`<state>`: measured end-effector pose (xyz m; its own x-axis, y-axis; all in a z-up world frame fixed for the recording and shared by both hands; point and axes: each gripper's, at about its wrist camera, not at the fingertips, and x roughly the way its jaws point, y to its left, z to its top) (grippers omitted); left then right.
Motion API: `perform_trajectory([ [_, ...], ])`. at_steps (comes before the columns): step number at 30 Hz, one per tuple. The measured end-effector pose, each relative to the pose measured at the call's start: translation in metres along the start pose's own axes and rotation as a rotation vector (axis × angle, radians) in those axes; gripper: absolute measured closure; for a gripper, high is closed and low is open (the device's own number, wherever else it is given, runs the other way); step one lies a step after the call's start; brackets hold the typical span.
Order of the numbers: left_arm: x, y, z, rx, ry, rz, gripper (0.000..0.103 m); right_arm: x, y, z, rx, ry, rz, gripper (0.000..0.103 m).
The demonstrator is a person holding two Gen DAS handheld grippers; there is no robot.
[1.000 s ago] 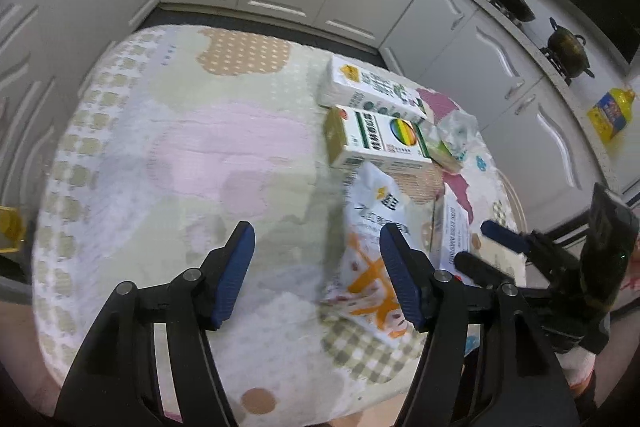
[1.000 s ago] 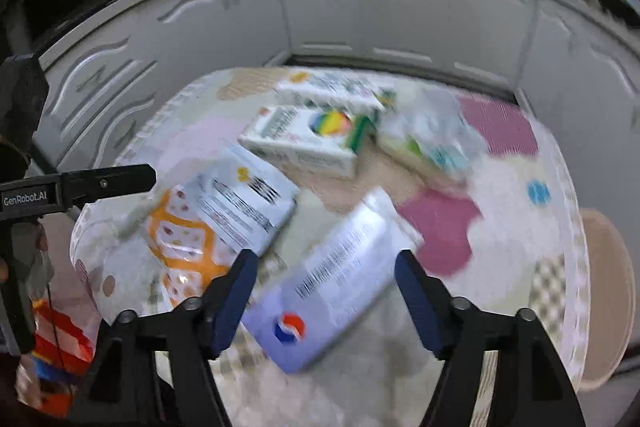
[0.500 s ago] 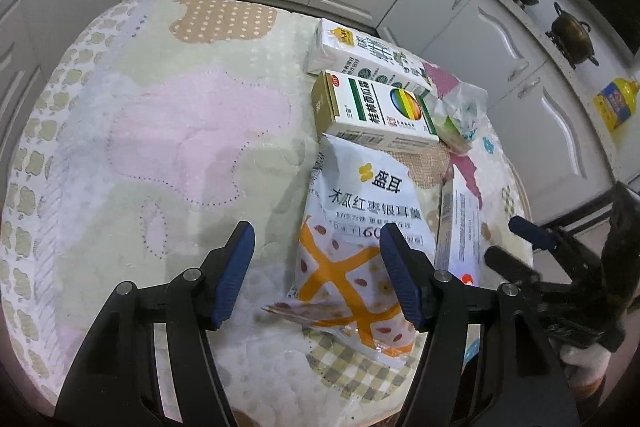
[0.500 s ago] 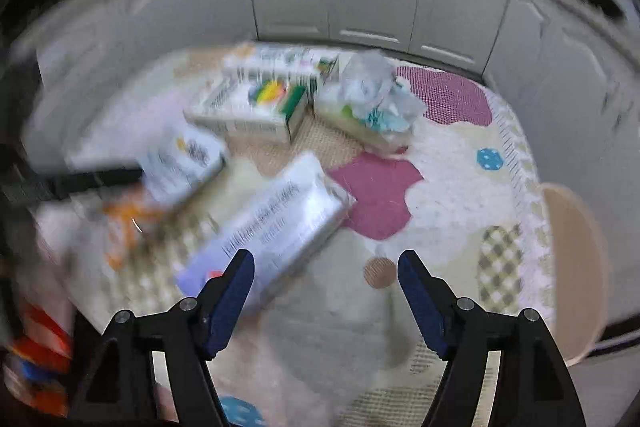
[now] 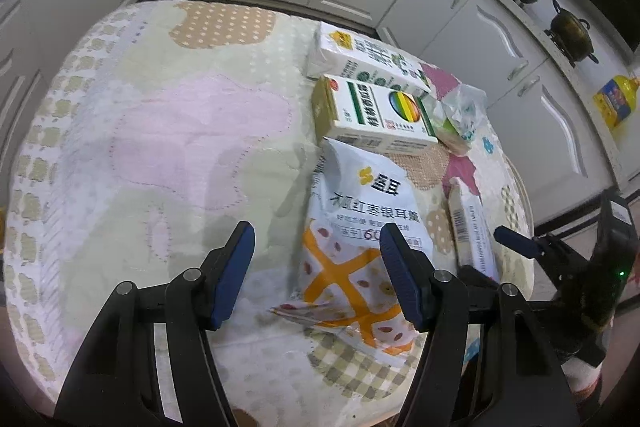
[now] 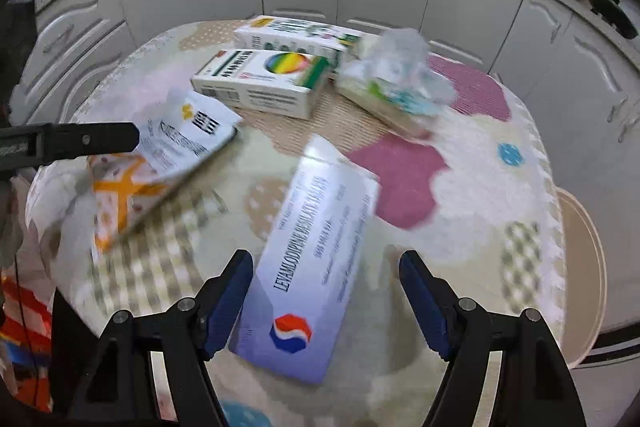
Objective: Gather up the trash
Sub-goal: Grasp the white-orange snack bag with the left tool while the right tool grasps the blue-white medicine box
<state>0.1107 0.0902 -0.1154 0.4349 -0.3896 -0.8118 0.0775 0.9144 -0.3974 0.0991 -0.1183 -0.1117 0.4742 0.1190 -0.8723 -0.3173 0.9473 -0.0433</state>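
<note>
1. Bench (image 5: 152, 131): round, w/ quilted pastel patchwork cover. All trash lies on its right half as seen from left wrist view.
2. Snack pouch (image 5: 360, 235): white top w/ black print, orange cross pattern on lower part, crumpled, lying flat. Its near end sits btwn the fingers of the left hand-held gripper (image 5: 316, 279); jaws stand apart, pads not pressing on it.
3. Blue-white carton (image 6: 316, 259): long flat box, lavender-to-white face, red-white-blue logo at near end, dark lettering lengthwise. Lies just right of the pouch. Near end sits btwn fingers of the right hand-held gripper (image 6: 326, 303); jaws wide, not pressing on it; left pad is near the carton edge, right pad clear.
4. Rainbow box (image 5: 376, 115): white w/ green band and rainbow disc, lying flat just beyond the pouch.
5. White carton (image 5: 368, 57): green print, yellow mark at one corner; behind the rainbow box, touching or nearly so.
6. Crumpled wrapper (image 6: 400, 75): clear plastic w/ green-blue print, to the right of both boxes; blurred in the right wrist view.
</note>
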Motion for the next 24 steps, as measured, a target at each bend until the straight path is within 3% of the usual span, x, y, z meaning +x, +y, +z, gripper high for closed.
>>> perform_trajectory([
  [6, 0.017, -0.013, -0.003, 0.034, 0.054, -0.022, 0.039, 0.006, -0.021, -0.014, 0.092, 0.005, 0.053, 0.029],
  [8, 0.017, -0.016, -0.005, 0.044, 0.057, -0.017, 0.04, 0.006, -0.021, -0.019, 0.104, -0.029, 0.064, 0.037],
  [10, 0.016, -0.018, -0.009, 0.042, 0.046, -0.02, 0.041, 0.003, -0.02, -0.02, 0.097, -0.058, 0.068, 0.057],
  [12, 0.016, -0.026, -0.015, 0.079, 0.034, 0.013, 0.06, -0.002, -0.023, -0.022, 0.106, -0.071, 0.091, 0.057],
  [14, 0.014, -0.032, -0.02, 0.099, 0.027, 0.01, 0.066, -0.007, -0.026, -0.024, 0.112, -0.093, 0.105, 0.057],
  [24, -0.022, -0.073, -0.018, 0.151, -0.061, -0.047, 0.072, -0.059, -0.049, -0.038, 0.123, -0.217, 0.096, 0.057],
])
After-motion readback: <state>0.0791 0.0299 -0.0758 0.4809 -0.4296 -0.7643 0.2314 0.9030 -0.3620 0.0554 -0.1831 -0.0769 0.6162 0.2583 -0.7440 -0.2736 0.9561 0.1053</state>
